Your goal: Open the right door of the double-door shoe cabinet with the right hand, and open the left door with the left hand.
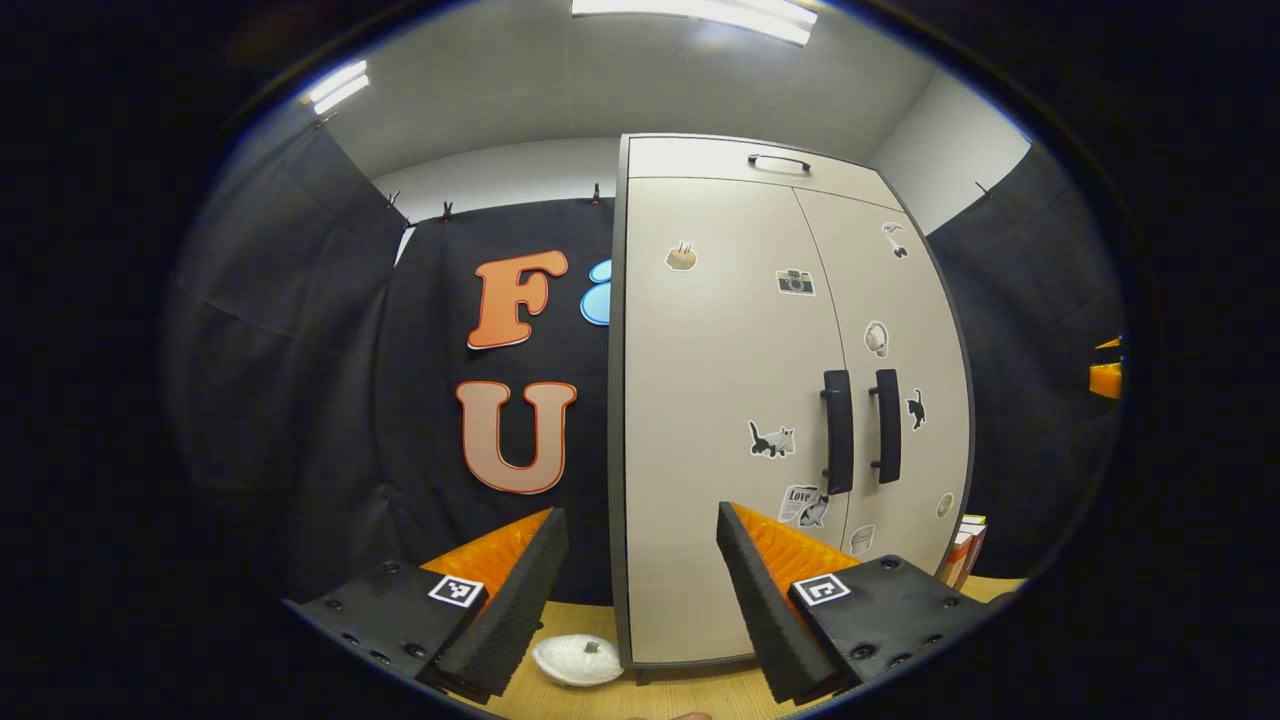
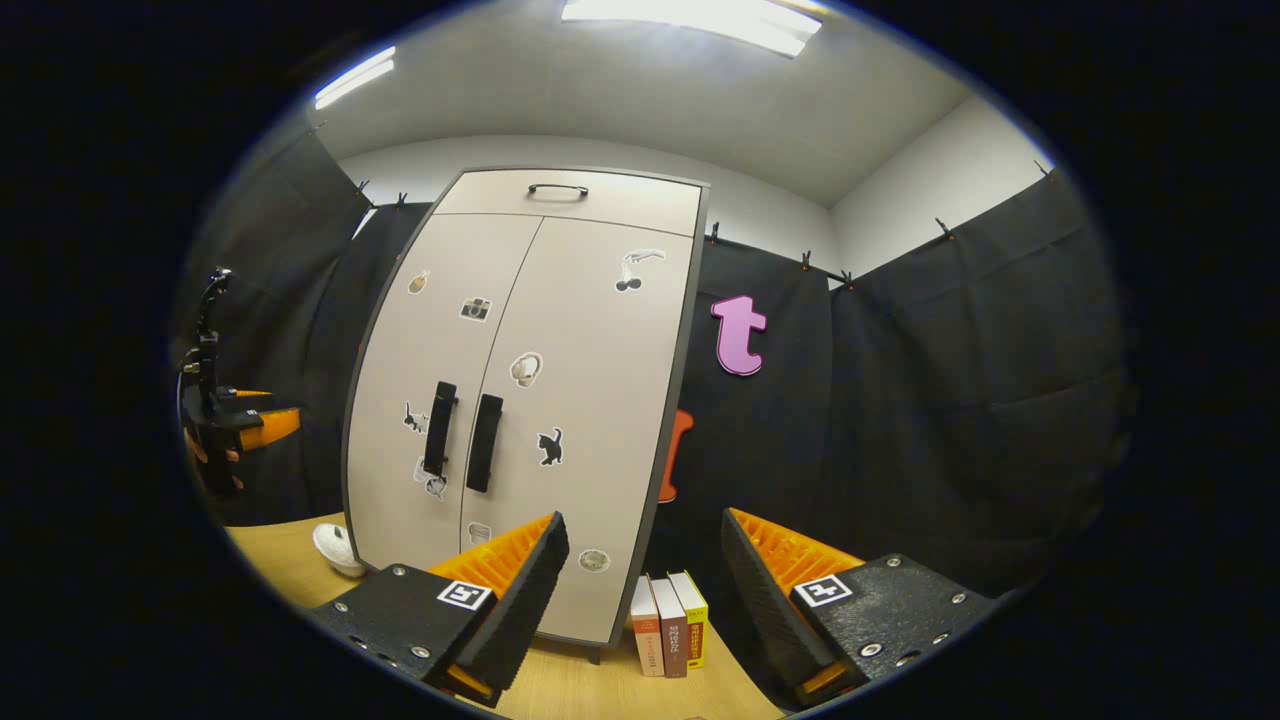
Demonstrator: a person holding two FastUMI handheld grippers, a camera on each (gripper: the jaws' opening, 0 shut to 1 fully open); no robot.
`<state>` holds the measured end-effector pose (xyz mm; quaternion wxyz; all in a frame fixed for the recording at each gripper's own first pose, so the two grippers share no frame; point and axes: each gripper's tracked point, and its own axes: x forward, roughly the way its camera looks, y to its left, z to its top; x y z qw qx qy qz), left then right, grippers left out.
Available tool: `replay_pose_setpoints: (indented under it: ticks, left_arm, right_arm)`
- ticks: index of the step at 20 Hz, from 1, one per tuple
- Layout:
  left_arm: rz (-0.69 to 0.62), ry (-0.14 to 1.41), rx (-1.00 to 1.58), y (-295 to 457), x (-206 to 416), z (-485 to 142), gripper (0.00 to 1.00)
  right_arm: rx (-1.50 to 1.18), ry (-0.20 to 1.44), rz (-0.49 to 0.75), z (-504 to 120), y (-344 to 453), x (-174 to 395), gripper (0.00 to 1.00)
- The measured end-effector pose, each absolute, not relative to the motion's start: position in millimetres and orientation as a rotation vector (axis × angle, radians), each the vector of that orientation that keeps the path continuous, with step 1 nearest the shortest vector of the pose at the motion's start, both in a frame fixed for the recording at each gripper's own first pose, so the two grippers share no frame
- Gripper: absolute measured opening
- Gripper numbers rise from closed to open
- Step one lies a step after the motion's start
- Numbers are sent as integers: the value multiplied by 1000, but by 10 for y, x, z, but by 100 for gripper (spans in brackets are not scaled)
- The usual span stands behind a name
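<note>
Two hand-held grippers, left [image 1: 640, 590] and right [image 2: 640, 590], gape wide and empty, well short of the shut cabinet [image 2: 520, 400] on the surface [image 2: 580, 690]. Best aim right at the right handle [image 2: 484, 442], fingers straddling it, then close.

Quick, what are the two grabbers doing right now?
Left gripper: open, holding nothing.
Right gripper: open, holding nothing.

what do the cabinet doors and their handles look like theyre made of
Cabinet doors: probably laminated board, matte beige, flat and even, with stickers lying smooth on them. Door handles: black bars, plastic or coated metal; the dull sheen leaves it open.
</note>
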<state>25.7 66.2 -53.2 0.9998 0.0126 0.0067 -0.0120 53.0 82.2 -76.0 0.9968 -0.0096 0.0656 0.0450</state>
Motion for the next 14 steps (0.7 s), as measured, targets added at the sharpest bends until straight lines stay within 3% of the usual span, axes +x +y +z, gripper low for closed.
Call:
replay_pose_setpoints:
  ticks: [14]
  left_arm:
    - [50,45,3,1275,106,-878,96]
  right_arm:
    - [213,193,323,-968,2452,1606,91]
